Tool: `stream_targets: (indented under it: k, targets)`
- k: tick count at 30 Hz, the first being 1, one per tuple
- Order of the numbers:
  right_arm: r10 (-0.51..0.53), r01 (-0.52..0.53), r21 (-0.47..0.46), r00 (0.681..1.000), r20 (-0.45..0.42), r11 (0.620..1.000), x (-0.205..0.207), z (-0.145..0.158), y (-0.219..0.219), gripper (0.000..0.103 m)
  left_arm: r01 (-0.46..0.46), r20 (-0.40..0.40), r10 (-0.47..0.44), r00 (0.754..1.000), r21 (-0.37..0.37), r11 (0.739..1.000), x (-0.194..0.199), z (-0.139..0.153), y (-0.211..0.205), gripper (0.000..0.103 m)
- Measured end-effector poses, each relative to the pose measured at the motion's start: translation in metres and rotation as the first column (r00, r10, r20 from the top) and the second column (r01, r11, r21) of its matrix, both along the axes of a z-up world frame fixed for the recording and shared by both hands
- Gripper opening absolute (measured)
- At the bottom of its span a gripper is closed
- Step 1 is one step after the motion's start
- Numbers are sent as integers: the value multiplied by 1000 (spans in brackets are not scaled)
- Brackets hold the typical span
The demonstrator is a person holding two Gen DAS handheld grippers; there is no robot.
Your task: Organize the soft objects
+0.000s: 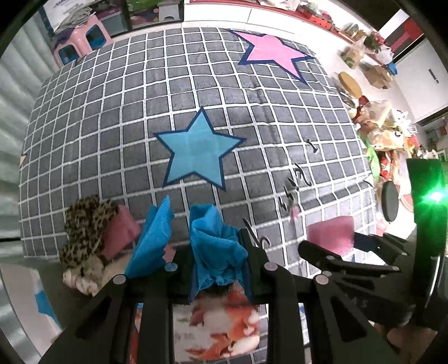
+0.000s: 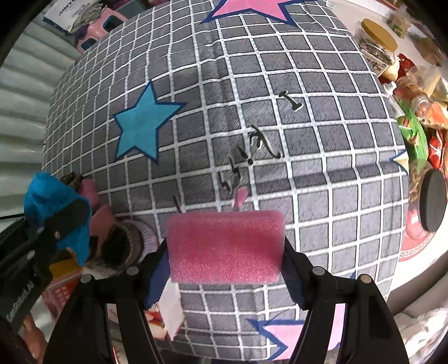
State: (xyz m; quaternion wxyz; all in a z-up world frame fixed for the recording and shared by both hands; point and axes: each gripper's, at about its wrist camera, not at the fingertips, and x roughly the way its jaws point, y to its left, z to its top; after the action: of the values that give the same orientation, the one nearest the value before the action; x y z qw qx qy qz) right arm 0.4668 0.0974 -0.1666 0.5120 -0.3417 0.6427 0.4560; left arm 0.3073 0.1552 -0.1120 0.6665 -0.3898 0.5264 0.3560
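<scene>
Grey checked quilt (image 1: 117, 117), cluttered floor (image 1: 392, 131)

Both wrist cameras look down, close over the checked cushion (image 1: 112, 117), sharing its blue star (image 2: 142, 123) and lettering.

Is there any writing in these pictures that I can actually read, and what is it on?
"GenRoboAI": white letters on the black body of the left hand-held gripper, last letters unsure.
Black script on the checked cloth: cursive, not readable.
White bag at top left: blue print, too blurred.
Jar label: too small.
</scene>
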Motion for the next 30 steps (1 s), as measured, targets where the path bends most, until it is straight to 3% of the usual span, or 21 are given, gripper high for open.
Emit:
stream_targets:
  k: [30]
  targets:
    - [35, -36, 110, 999, 7, 993, -69, 68, -11, 71, -61, 79, 53, 995, 94, 994, -95, 74, -44, 27]
